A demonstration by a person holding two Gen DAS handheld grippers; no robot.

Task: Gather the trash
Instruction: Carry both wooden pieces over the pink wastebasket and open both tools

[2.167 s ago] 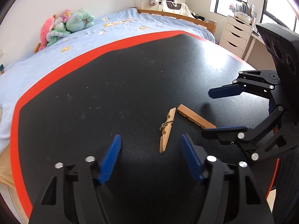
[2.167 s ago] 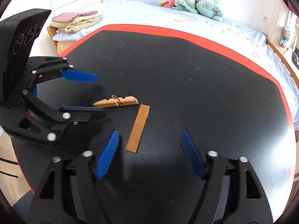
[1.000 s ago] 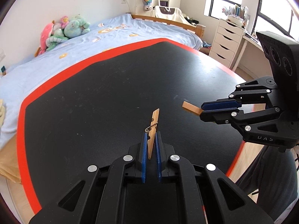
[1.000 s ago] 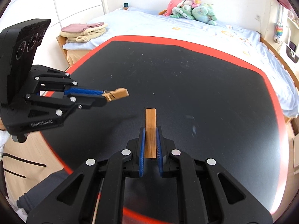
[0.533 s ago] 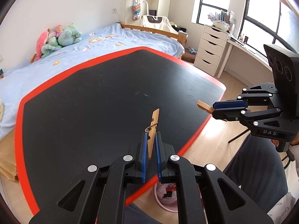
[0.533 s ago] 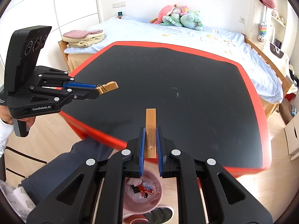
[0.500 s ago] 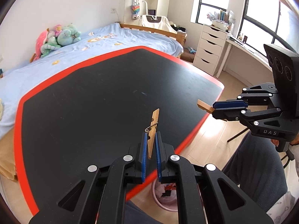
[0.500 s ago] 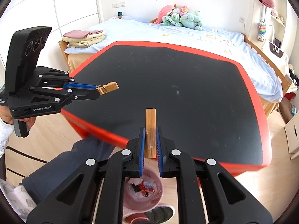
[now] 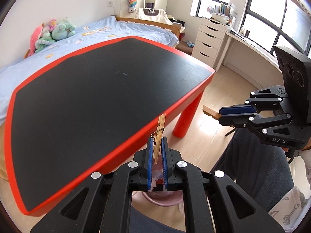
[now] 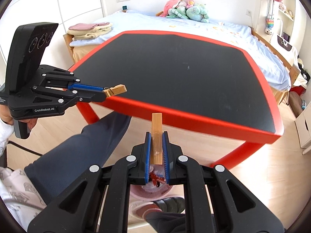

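Note:
My left gripper (image 9: 157,147) is shut on a wooden clothespin half with a wire spring (image 9: 159,134); the right wrist view shows that same left gripper (image 10: 101,92) and clothespin half (image 10: 116,90) at the left. My right gripper (image 10: 156,141) is shut on a flat wooden strip (image 10: 156,130); the left wrist view shows the right gripper (image 9: 220,114) at the right with the strip's end (image 9: 210,112) sticking out. Both grippers hang off the table's near edge, above a pink bin (image 10: 149,192) on the floor holding scraps. The bin (image 9: 163,199) shows behind the left fingers too.
A black table with a red rim (image 9: 108,155) stands ahead, its top bare. A person's dark trouser leg (image 10: 77,147) and a shoe (image 10: 155,207) lie beside the bin. A bed (image 10: 175,27) with plush toys lies behind; white drawers (image 9: 210,40) stand by the window.
Both grippers closed on the two wooden pieces, lifted them off the table and drew back past its near edge. The pink bin has come into view under the fingers.

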